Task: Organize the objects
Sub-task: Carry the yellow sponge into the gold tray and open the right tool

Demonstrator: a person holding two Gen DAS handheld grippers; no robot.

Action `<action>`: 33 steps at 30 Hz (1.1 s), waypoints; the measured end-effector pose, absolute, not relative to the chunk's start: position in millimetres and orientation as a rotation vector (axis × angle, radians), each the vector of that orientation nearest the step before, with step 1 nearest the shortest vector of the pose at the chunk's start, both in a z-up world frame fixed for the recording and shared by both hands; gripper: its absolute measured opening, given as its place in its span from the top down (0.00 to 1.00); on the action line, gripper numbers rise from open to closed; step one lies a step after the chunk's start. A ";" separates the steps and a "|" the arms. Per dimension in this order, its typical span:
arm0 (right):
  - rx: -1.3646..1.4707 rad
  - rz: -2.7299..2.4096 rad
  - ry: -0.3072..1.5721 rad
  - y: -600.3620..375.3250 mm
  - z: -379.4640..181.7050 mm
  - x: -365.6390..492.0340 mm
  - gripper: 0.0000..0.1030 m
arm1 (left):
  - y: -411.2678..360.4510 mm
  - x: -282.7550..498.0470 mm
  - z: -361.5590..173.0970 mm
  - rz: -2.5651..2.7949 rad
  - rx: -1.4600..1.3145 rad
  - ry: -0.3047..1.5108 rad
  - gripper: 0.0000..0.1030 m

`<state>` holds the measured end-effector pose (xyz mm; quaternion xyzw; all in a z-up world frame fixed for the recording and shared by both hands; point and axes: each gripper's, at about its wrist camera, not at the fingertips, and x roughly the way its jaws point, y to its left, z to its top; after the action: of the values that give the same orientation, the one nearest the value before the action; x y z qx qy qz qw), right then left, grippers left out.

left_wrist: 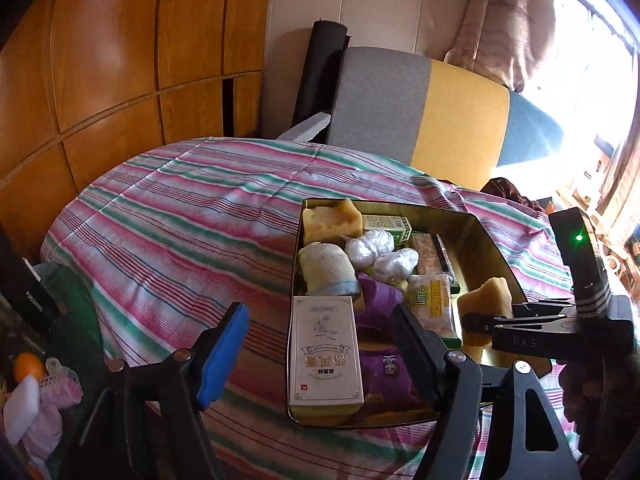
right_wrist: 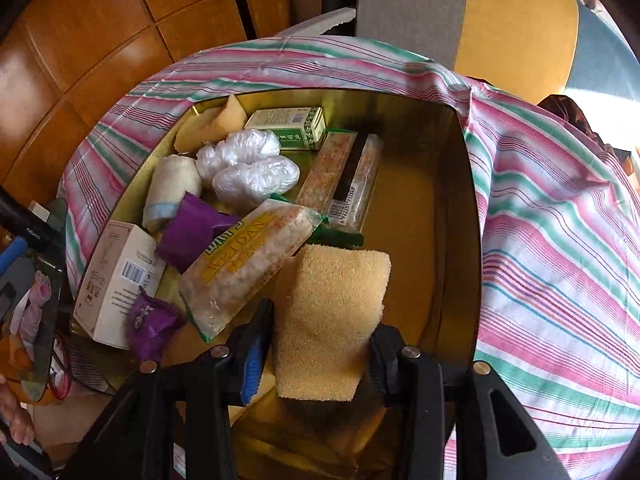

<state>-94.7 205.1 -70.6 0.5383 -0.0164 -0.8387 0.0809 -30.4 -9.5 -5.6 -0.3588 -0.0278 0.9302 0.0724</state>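
Observation:
A gold metal tin (left_wrist: 486, 240) (right_wrist: 460, 184) sits on a striped bedcover and holds several items: a white box (left_wrist: 326, 352) (right_wrist: 116, 280), purple packets (right_wrist: 192, 232), a rolled sock (left_wrist: 326, 266), plastic-wrapped balls (right_wrist: 248, 168), snack packs (right_wrist: 248, 264), a green box (right_wrist: 292, 126) and a yellow sponge (left_wrist: 330, 220). My right gripper (right_wrist: 320, 348) is shut on another yellow sponge (right_wrist: 332, 320) (left_wrist: 486, 300), held over the tin's near right part. My left gripper (left_wrist: 316, 340) is open and empty, above the tin's near left corner.
The striped bedcover (left_wrist: 180, 216) (right_wrist: 560, 260) spreads all around the tin. A grey and yellow headboard (left_wrist: 420, 112) stands behind, with wooden wardrobe panels (left_wrist: 100, 60) to the left. A cluttered side table (left_wrist: 32, 380) with small items is at the left edge.

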 end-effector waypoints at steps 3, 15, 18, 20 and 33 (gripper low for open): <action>1.595 -2.530 -0.093 209.5 -73.0 -94.7 0.55 | -10.1 -31.8 -8.6 2.797 -1.086 -0.090 0.21; 1.455 -2.696 -0.118 218.3 -45.6 -75.2 0.51 | 3.7 -30.0 -12.1 2.792 -1.101 -0.052 0.05; 1.398 -2.776 -0.090 214.5 -36.4 -62.8 0.51 | 7.7 -26.9 -9.3 2.806 -1.089 -0.039 0.00; 1.365 -2.823 -0.076 211.7 -31.5 -53.2 0.51 | 10.2 -24.6 -6.8 2.813 -1.085 -0.028 0.00; 1.231 -2.986 -0.058 197.0 -26.0 11.8 0.51 | 16.6 2.6 5.3 2.926 -1.047 0.008 0.00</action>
<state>11.8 197.0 -26.0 0.3806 -0.0181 -0.9235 -0.0443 2.6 16.6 5.3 -0.3369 0.0026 0.9414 0.0171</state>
